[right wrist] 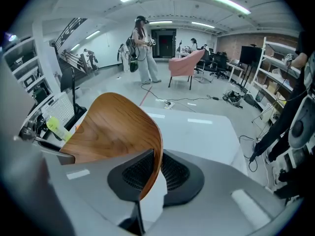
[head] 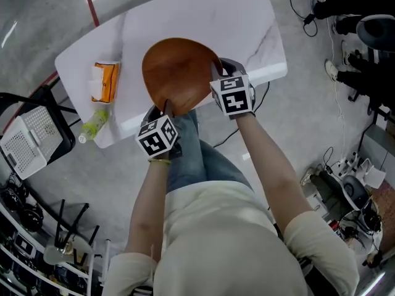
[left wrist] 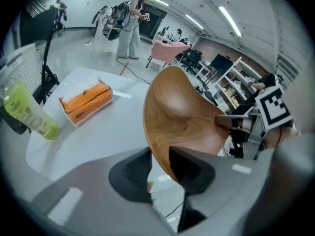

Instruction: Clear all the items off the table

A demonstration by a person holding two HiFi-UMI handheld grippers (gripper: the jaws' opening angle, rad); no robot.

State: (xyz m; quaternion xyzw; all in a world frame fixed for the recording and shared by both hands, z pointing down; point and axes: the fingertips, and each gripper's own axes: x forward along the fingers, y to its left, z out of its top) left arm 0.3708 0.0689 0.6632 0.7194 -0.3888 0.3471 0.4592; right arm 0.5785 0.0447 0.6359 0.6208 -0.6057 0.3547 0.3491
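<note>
Fingers of the left gripper, dark and blunt, clamp the thin rim of the round wooden bowl at its lower left in the head view. At far left on the white veined table sit a green plastic bottle and an orange tissue pack. In the centre of the frame, the smooth-grained bowl tilts over the table's near edge. At its right rim, the right gripper pinches the wood between gridded pads.
</note>
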